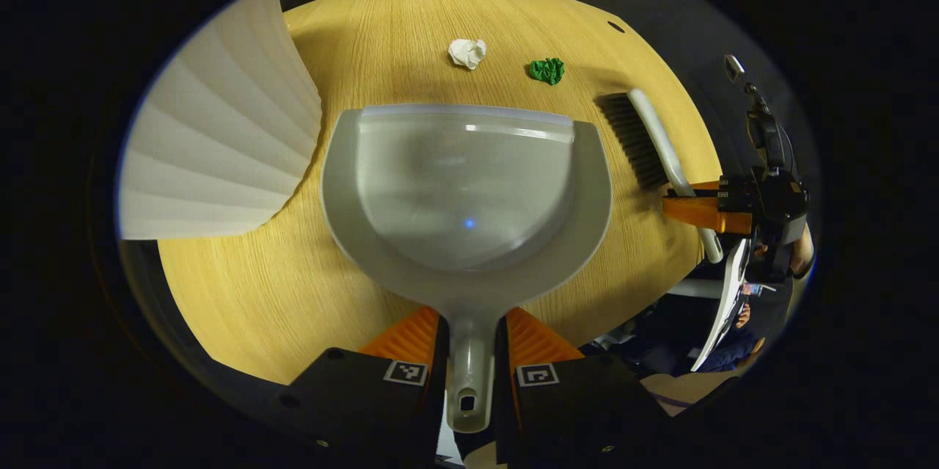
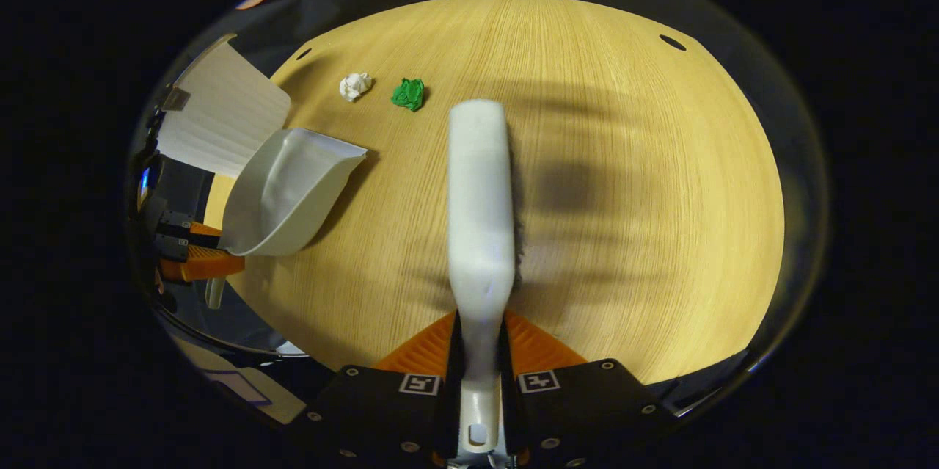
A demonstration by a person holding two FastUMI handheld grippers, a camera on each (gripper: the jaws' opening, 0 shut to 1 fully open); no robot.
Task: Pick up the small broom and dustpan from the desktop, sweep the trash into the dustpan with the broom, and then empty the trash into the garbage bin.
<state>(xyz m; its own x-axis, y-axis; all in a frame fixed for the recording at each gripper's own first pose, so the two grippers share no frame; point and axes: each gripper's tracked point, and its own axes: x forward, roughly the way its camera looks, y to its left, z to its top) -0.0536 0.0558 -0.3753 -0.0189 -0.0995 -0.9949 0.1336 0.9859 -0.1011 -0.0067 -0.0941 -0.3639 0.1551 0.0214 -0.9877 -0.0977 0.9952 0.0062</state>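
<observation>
In the left gripper view my left gripper (image 1: pixel 470 340) is shut on the handle of the grey dustpan (image 1: pixel 469 183), which hangs over the wooden desktop (image 1: pixel 242 293). Beyond its lip lie a white paper wad (image 1: pixel 467 53) and a green paper wad (image 1: pixel 547 70). At the right, the small broom (image 1: pixel 649 139) sits in the right gripper (image 1: pixel 697 208), bristles facing left. In the right gripper view my right gripper (image 2: pixel 480 337) is shut on the white broom (image 2: pixel 480 197). The dustpan (image 2: pixel 282 190), white wad (image 2: pixel 355 86) and green wad (image 2: pixel 408 94) lie to the left, with the left gripper (image 2: pixel 198 256) behind the pan.
A white ribbed garbage bin (image 1: pixel 220 146) stands at the left of the desk, seen again as the bin (image 2: pixel 220 117) behind the dustpan. The desktop's right half (image 2: pixel 645 197) carries only the broom's shadow. A person's sleeve (image 1: pixel 733 351) shows past the desk's near edge.
</observation>
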